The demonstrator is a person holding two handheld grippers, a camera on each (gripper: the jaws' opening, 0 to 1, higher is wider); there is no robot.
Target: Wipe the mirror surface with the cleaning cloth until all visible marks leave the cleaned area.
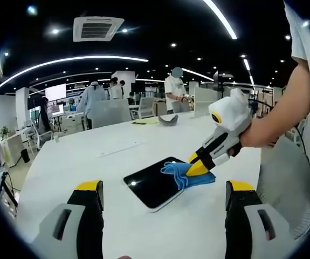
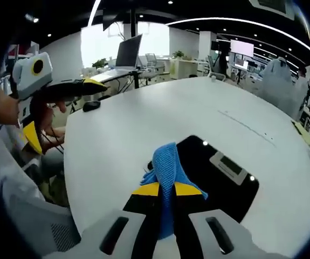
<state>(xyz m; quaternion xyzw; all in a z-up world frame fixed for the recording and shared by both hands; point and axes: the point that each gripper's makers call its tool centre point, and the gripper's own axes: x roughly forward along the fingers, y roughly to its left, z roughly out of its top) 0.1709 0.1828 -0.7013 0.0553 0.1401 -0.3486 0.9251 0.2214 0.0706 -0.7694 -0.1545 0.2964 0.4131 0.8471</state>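
Two yellow-tipped jaws of the right gripper are pinched tight on the blue cleaning cloth, which lies bunched over the near edge of the dark mirror. The mirror lies flat on the white table. Off the mirror, on its near side, the left gripper hangs above the table, jaws spread wide with nothing between them.

Dark mirror flat on table; blue cloth bunched on edge.
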